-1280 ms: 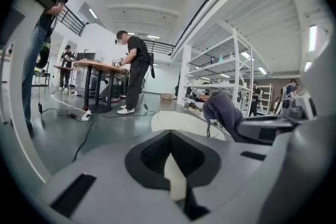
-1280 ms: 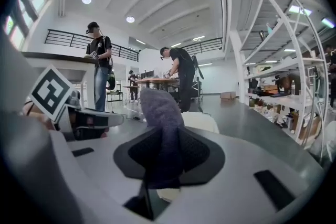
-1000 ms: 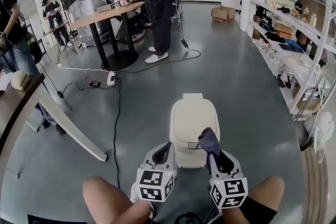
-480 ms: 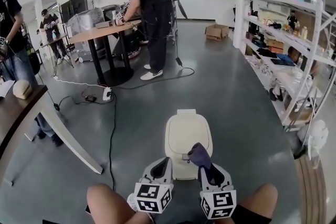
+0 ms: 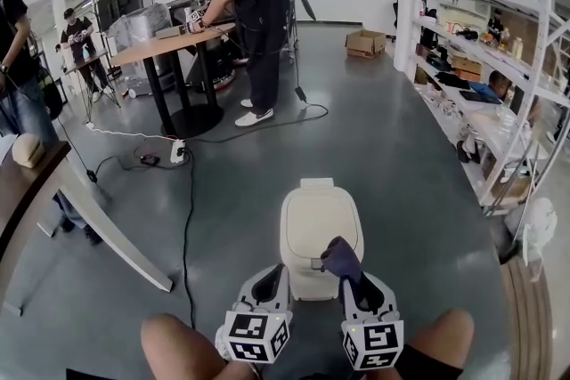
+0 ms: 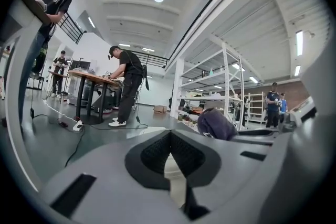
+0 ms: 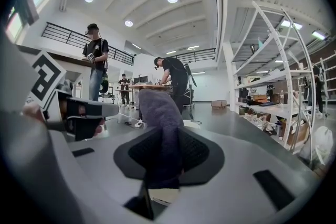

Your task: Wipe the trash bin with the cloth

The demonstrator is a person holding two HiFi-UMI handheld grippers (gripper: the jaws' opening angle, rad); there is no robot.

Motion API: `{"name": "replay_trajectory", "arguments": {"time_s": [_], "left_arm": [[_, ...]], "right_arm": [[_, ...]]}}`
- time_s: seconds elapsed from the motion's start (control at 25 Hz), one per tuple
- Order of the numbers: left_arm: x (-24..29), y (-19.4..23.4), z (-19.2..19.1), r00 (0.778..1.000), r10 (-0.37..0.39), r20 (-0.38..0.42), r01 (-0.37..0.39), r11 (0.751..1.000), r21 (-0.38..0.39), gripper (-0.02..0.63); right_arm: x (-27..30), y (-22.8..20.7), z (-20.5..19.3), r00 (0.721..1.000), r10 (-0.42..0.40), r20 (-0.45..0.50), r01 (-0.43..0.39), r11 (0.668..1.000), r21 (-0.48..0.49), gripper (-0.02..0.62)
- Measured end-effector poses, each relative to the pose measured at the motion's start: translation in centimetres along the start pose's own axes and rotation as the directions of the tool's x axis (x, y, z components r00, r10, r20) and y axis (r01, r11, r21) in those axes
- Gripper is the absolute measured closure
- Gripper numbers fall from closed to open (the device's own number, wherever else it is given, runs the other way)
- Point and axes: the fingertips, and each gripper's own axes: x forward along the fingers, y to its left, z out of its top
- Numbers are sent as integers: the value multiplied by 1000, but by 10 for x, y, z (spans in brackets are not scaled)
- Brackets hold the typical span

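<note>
Two claws sit low in the head view, just above the person's bare knees (image 5: pixel 175 346), each with its marker cube facing the camera. Between and just beyond them a cream trash bin (image 5: pixel 319 225) stands on the grey floor (image 5: pixel 410 156), lid down, its near front edge close to both claw tips.

Right claw (image 5: pixel 354 282): its jaws are closed on a dark purple cloth (image 5: pixel 339 257). The right gripper view shows the cloth pinched between the dark pads, and a rounded bunch of it sticks up past the tips. In the head view that bunch lies over the bin's near right corner; whether it presses on the lid I cannot tell.

Left claw (image 5: pixel 272 276): the left gripper view shows its pads drawn together with nothing between them, and only a sliver of the cream bin shows through the slot below. Its tips point at the bin's near left corner, just beside it.

Farther off, a person in black (image 5: pixel 254 4) leans over a raised round surface (image 5: pixel 174 33). A black cable (image 5: pixel 188 218) runs along the floor to a white power strip (image 5: pixel 176 153). White shelves (image 5: pixel 481 58) line the right side, and a cardboard box (image 5: pixel 365 43) sits on the floor near the far wall
</note>
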Motion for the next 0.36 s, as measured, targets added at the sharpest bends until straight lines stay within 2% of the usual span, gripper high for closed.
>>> {"name": "replay_trajectory", "arguments": {"time_s": [0.36], "left_arm": [[12,4,-1,1000,-2,15,2,1000,-12,606]], "right_arm": [[21,5,-1,999,36,3,-36,999,-7,502]]}}
